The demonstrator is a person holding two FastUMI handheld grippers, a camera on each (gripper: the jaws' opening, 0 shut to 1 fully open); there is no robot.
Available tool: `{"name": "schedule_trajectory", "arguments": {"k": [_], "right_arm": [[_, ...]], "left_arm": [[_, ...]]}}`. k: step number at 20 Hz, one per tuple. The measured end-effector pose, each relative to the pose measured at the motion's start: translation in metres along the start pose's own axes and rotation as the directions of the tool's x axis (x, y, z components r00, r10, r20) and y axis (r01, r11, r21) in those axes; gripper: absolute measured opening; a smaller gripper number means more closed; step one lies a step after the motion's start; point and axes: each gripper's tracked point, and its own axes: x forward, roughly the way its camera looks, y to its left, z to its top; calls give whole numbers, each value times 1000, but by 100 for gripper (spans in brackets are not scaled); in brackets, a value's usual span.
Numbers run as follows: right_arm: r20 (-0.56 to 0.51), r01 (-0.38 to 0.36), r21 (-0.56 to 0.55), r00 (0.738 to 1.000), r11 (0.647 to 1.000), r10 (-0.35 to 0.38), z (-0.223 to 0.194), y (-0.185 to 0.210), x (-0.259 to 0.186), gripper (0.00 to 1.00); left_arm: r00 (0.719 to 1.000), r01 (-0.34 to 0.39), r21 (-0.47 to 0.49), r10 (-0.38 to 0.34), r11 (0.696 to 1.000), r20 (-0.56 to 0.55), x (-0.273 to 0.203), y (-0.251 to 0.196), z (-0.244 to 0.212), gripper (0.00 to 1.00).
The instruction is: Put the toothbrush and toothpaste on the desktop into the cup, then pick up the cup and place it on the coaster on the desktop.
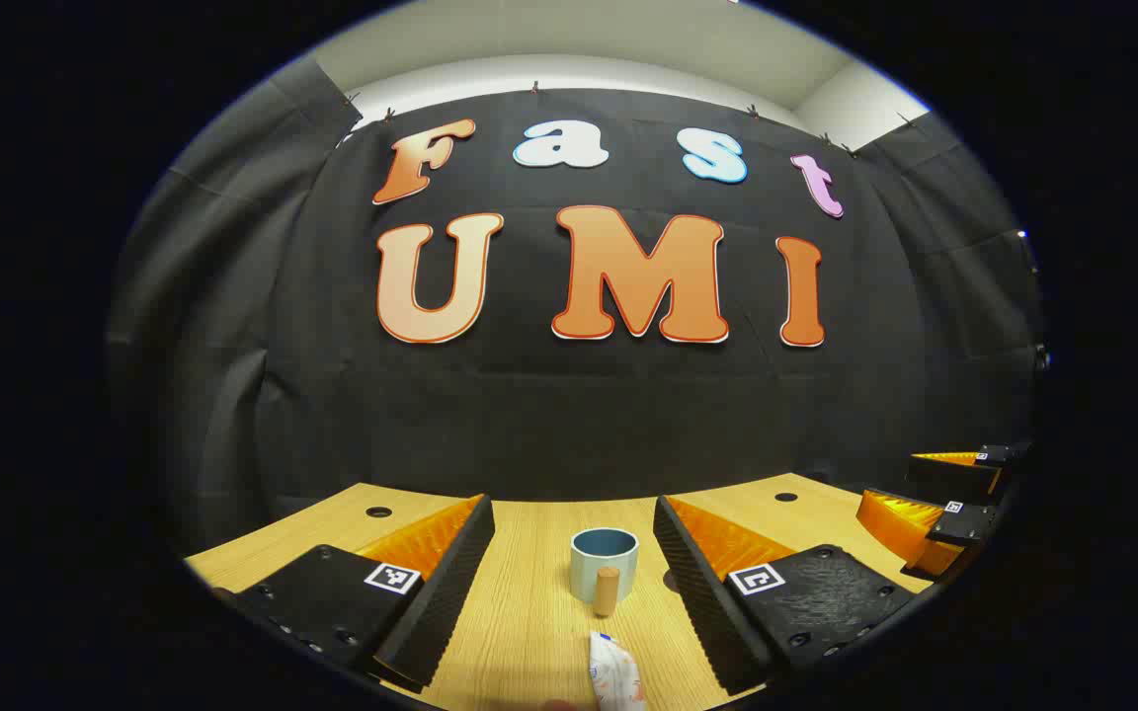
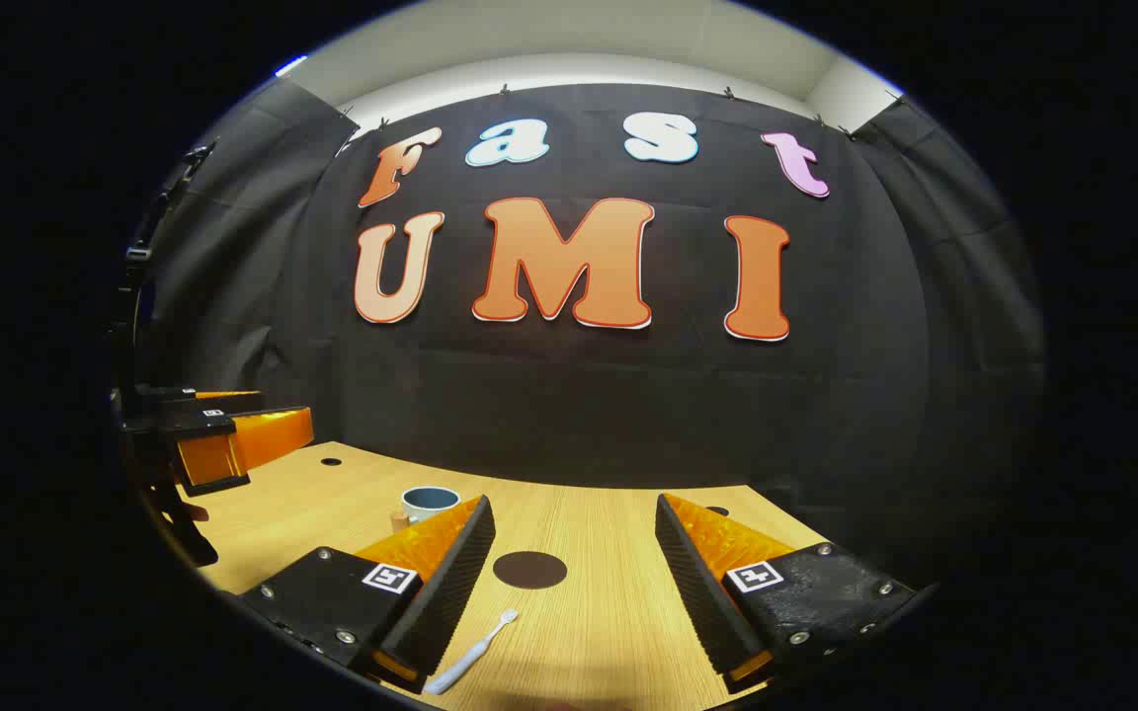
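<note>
Left gripper (image 1: 574, 583) held fingers wide apart, nothing between pads. Toothpaste (image 1: 614, 674) lay on desktop (image 1: 520, 612) before cup (image 1: 604, 563), long axis toward cup. Right gripper (image 2: 574, 583) also spread, empty. Toothbrush (image 2: 470, 654) lay diagonal, head pointing toward coaster (image 2: 529, 570).

Left gripper view: the toothpaste (image 1: 614, 673) between my fingers is cut off by the lower edge, its far end alone visible. My other gripper (image 1: 944, 513) is clipped at the right edge. Right gripper view: my own left finger (image 2: 446, 583) hides the lower half of the cup (image 2: 428, 504); the toothbrush (image 2: 472, 652) bristles are too small to resolve.
</note>
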Motion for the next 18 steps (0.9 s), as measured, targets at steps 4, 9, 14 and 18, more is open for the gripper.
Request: {"name": "schedule_trajectory", "arguments": {"k": [4, 9, 14, 18], "right_arm": [[-7, -3, 4, 1000, 1000, 3, -3, 0, -1, 98], [-5, -7, -9, 1000, 1000, 7, -2, 3, -2, 98], [-10, -16, -3, 1000, 1000, 16, -2, 7, -3, 98], [-38, -26, 9, 999, 1000, 27, -12, 12, -3, 98]], "left_arm": [[1000, 0, 16, 0, 1000, 1, -3, -1, 2, 97], [1000, 2, 27, -3, 1000, 4, -6, -2, 1, 97], [1000, 5, 23, -5, 1000, 9, -7, -3, 4, 97], [1000, 6, 26, -6, 1000, 1, -9, -3, 0, 97]]}}
